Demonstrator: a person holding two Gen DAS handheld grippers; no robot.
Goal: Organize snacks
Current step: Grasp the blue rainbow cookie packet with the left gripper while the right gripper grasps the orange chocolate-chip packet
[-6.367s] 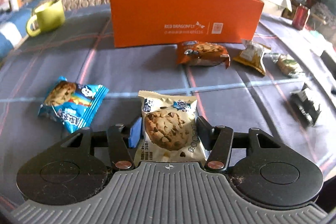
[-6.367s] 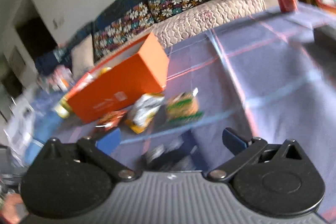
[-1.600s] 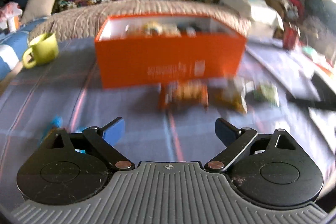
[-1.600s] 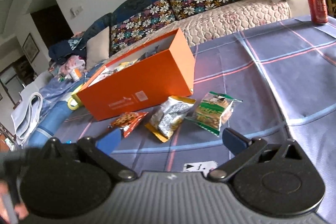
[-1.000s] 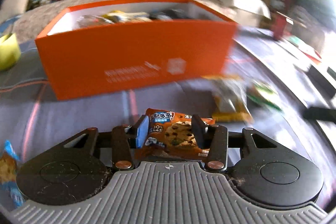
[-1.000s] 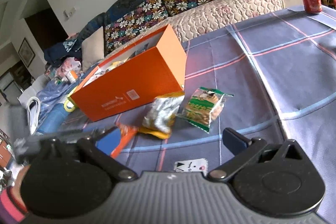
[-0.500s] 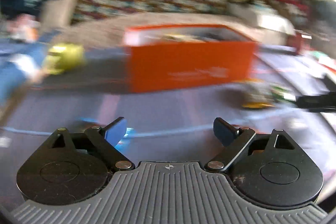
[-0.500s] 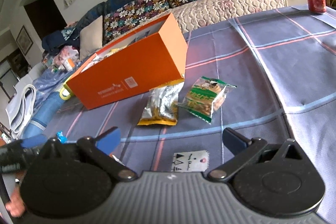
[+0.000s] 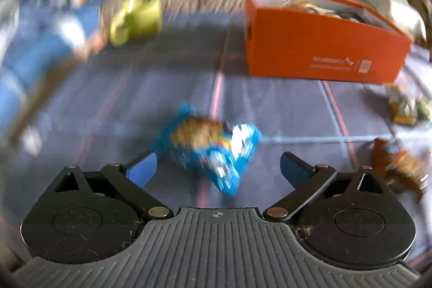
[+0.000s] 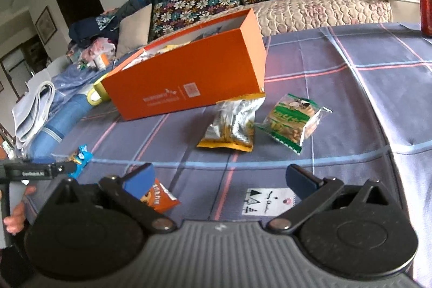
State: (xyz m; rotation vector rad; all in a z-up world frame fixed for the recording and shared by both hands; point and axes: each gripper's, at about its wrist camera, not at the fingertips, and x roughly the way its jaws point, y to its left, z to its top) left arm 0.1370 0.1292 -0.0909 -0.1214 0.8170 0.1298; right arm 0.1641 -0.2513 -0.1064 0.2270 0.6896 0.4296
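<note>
Moved: orange cookie pack (image 9: 399, 169) let go, now low at right edge of left view; left claw (image 9: 216, 166) swung over to blue cookie pack (image 9: 208, 147).
Left claw: just opened wide, pinching nothing.
Blue cookie pack: flat on desk (image 9: 283, 104), middle of frame, just ahead between the tips, long side slanting down to right.
Right claw (image 10: 220, 180): spread, empty, farther off.
Orange box (image 9: 324, 45): upper right.

Bare tablecloth (image 10: 337, 104) lies right of the orange box (image 10: 189, 82); two packets (image 10: 235, 123) crowd its near corner.
</note>
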